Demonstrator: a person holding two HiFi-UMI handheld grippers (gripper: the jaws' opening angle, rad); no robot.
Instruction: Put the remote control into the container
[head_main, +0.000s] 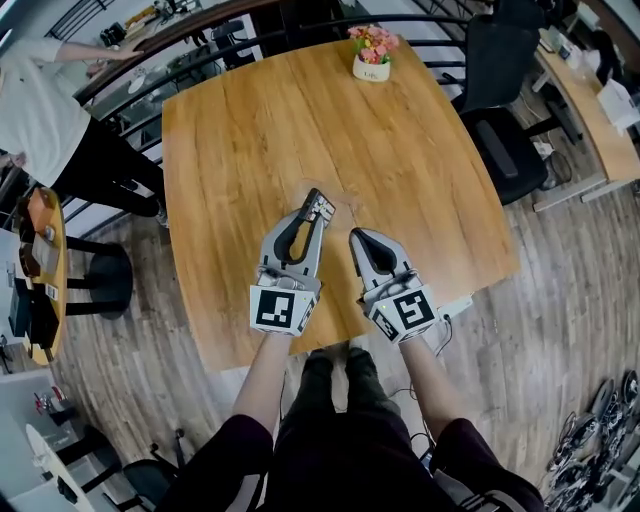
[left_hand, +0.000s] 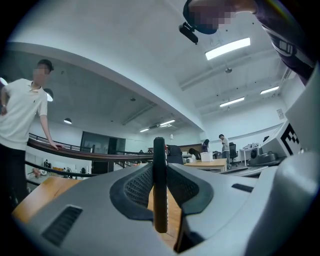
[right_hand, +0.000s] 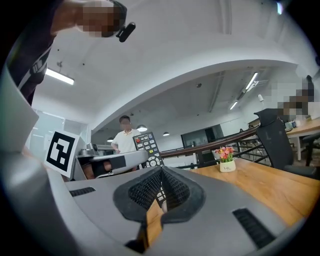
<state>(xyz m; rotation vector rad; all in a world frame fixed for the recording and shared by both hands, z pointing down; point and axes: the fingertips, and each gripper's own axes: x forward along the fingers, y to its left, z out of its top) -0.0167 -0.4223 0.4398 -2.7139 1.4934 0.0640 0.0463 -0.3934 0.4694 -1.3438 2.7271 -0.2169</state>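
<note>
A dark remote control (head_main: 317, 208) with coloured buttons sticks out of my left gripper (head_main: 311, 222), which is shut on it above the near part of the wooden table (head_main: 260, 130). The left gripper view shows the remote (left_hand: 159, 200) edge-on as a thin black bar pinched between the pads of that gripper (left_hand: 159, 155). In the right gripper view the remote's button face (right_hand: 149, 146) stands upright beside the left gripper (right_hand: 107, 162). My right gripper (head_main: 358, 238) hovers just to the right, shut with nothing in it (right_hand: 161, 172). No container shows in any view.
A small white pot of flowers (head_main: 371, 55) stands at the table's far edge. A person in a white shirt (head_main: 40, 110) leans on the railing at left. Black office chairs (head_main: 500, 90) stand at the table's right, a stool (head_main: 100, 275) at its left.
</note>
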